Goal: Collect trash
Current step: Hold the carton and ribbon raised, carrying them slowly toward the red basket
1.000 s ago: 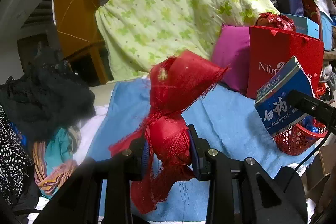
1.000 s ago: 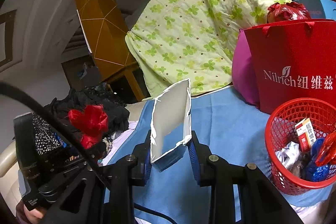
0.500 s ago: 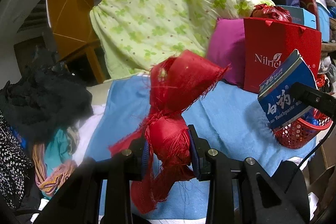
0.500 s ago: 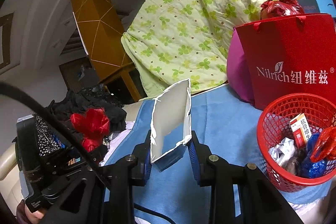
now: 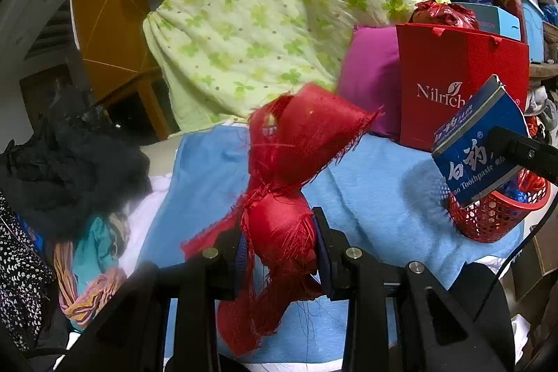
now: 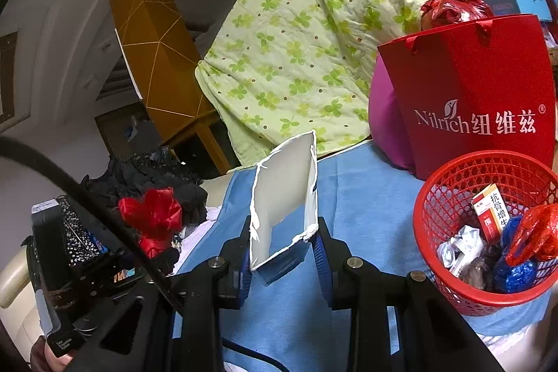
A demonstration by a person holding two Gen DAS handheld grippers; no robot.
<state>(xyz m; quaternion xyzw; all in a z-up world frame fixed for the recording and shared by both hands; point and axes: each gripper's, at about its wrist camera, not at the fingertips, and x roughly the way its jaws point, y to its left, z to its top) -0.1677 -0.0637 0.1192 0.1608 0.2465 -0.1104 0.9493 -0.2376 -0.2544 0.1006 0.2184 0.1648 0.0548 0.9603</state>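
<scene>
Red frayed ribbon (image 5: 279,225) sits clamped between the pads of my left gripper (image 5: 279,246), its knotted middle squeezed and its torn ends flaring above and below the jaws, over the blue cloth (image 5: 366,197) that covers the bed. My right gripper (image 6: 284,250) is closed on a blue toothpaste box (image 6: 284,204), its torn white flap standing open toward the lens. Neither grip has changed over the last second; both pieces of trash are held as firmly as before. What has changed is the view from my right hand: the red mesh basket (image 6: 450,183) has slid in from the picture's right edge and now shows nearly its whole rim, so the box has drawn closer to it. Inside the basket lie a small orange-and-white carton (image 6: 490,211), crumpled white paper (image 6: 460,246) and blue foil wrappers (image 6: 516,274). A red paper shopping bag (image 6: 481,86) stands just behind it, against a magenta cushion (image 6: 387,128) and a green clover-print quilt (image 6: 300,40). My judgement: the carry is nearly done; the box goes in first, the ribbon after, and nothing has been dropped yet
</scene>
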